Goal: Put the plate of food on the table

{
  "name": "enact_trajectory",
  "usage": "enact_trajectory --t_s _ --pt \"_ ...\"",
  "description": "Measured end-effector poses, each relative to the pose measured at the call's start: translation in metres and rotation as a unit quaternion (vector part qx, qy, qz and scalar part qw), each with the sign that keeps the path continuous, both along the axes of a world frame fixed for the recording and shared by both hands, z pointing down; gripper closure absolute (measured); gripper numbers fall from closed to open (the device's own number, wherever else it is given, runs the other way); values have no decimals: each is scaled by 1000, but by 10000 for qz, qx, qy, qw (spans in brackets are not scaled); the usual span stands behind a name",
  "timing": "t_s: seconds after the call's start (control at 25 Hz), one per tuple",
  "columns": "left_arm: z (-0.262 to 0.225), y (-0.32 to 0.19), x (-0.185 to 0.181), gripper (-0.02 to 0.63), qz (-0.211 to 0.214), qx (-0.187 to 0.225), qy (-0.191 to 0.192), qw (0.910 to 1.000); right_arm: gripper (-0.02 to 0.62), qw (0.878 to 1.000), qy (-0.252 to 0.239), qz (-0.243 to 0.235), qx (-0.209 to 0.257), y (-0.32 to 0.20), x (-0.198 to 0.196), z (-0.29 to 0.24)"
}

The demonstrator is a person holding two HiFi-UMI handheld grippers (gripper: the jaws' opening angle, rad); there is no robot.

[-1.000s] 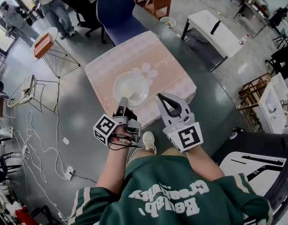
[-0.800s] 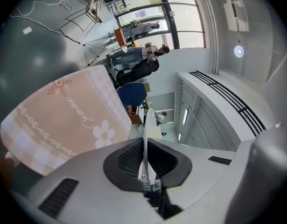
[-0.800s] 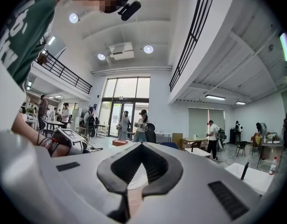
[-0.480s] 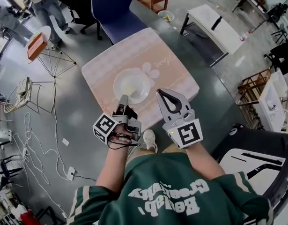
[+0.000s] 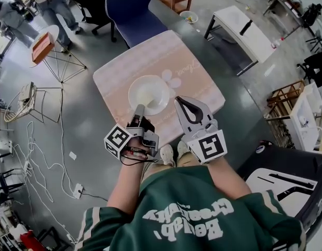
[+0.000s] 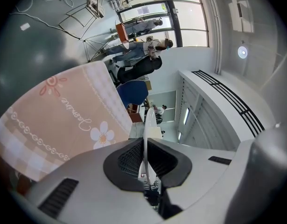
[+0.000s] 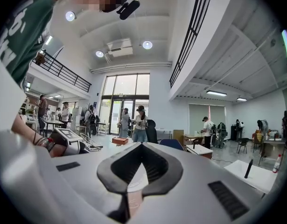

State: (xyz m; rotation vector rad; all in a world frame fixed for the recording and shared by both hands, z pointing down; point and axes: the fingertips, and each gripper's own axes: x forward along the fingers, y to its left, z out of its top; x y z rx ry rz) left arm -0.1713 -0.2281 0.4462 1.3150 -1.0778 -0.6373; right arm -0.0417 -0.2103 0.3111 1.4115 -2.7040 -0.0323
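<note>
Grey workshop floor [image 5: 87,124], people and desks well off in the background, blue chair [image 5: 130,7] at the far side of the small table [image 5: 202,90] with its pink flowered cloth. Plate [image 5: 149,94] was over the middle of that cloth, a bit toward my edge. Left gripper [image 5: 139,109] had its jaws pinched on the plate's near rim. Its own view showed the thin white rim edge-on, clamped between the ribbed pads [image 6: 129,158]. Right gripper [image 5: 178,99] had its jaws pressed together at the tips with nothing in them, parked just beside the plate's right side. Couldn't tell if it touched. Through the gap behind its tips only plate and cloth showed. Food: just a pale yellowish patch in the dish, too faint to name. Status as I judged it: carry done, plate positioned over target. No view settled whether the base was already down on the cloth or just above it. Left to do: seat it if not seated, let go of the rim with the left, back both grippers off without dragging plate or cloth.
</note>
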Motion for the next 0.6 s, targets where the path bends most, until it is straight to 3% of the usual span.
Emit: enact_trajectory --t_s 0.6 --pt "2 -16 7 581 -154 -54 -124 9998 581 9993 -73 -309 -181 -36 -3 4"
